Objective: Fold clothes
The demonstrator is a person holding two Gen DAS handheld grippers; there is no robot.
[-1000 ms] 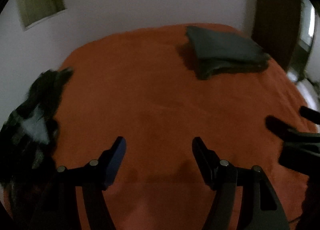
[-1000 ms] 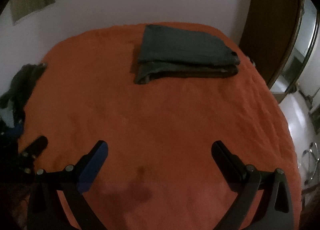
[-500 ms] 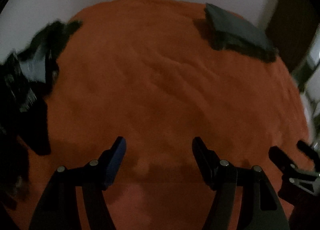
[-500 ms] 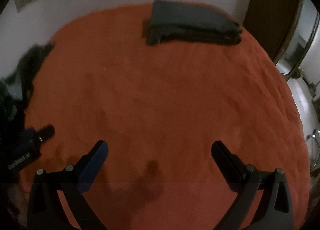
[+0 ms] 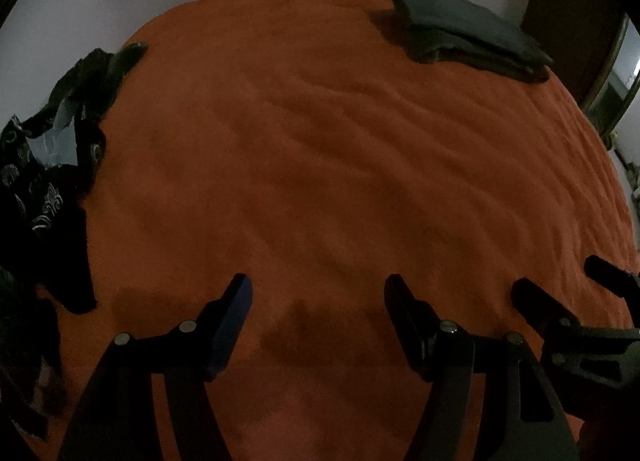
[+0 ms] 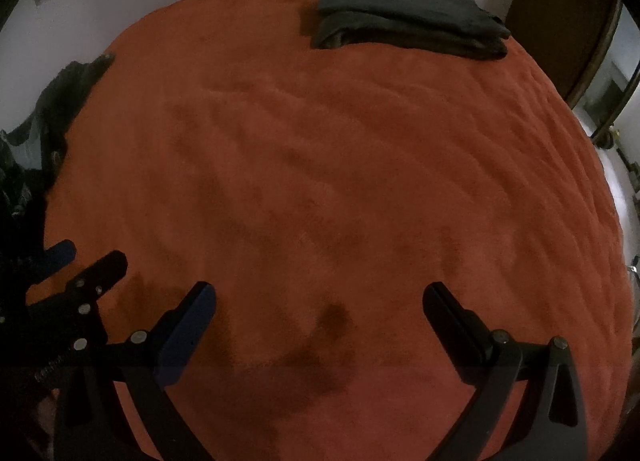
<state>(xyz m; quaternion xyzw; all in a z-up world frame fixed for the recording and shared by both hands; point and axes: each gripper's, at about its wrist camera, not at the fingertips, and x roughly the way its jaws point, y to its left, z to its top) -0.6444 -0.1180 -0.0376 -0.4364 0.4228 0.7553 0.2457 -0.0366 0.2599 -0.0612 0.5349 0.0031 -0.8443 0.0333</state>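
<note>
Left gripper (image 5: 318, 291) and right gripper (image 6: 320, 301) are seen with jaws apart and empty, both angled down over the orange plush bedspread (image 5: 340, 165). One dark grey folded garment (image 6: 404, 15) is noted at the far right of the bed. A heap of black patterned unfolded clothes (image 5: 52, 149) lies at the left edge. Judged next: one garment should be taken by a single layer at its edge, then spread flat mid-bed before folding.
</note>
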